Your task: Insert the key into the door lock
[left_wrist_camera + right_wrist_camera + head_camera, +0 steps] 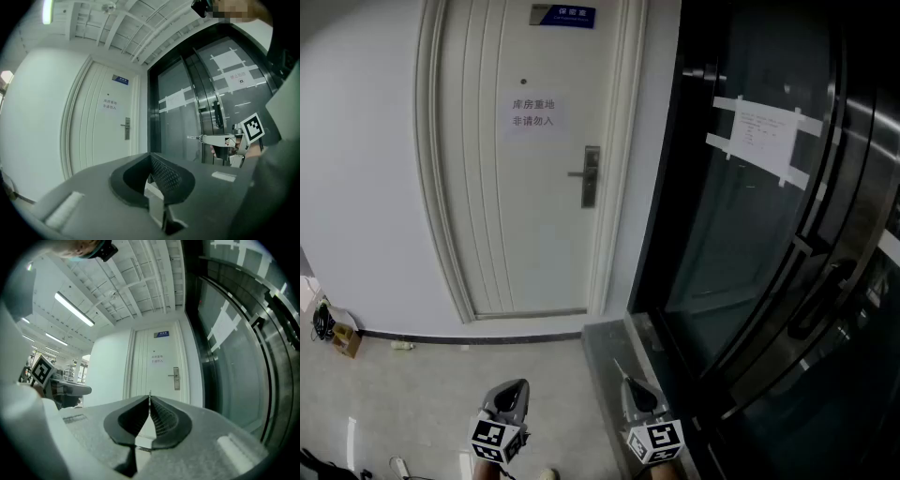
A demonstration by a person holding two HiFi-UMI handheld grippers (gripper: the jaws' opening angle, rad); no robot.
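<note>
The door lock (pixel 591 176), a metal plate with a lever handle, sits on the right side of a white door (pixel 525 225) ahead of me. It also shows in the left gripper view as lock (pixel 126 129) and in the right gripper view as lock (pixel 176 378). My right gripper (pixel 626 380) is shut on a thin silver key (pixel 193 138), whose tip pokes out past the closed jaws (pixel 150 394). It points level at the door, well short of it. My left gripper (pixel 521 382) is beside it, jaws together with nothing between them.
Dark glass doors (pixel 769 244) with a taped paper notice (pixel 764 131) stand close on the right, behind a raised metal threshold (pixel 619 342). A paper sign (pixel 532 114) and a blue plate (pixel 562 14) are on the white door. Small clutter (pixel 342 337) lies at the left wall.
</note>
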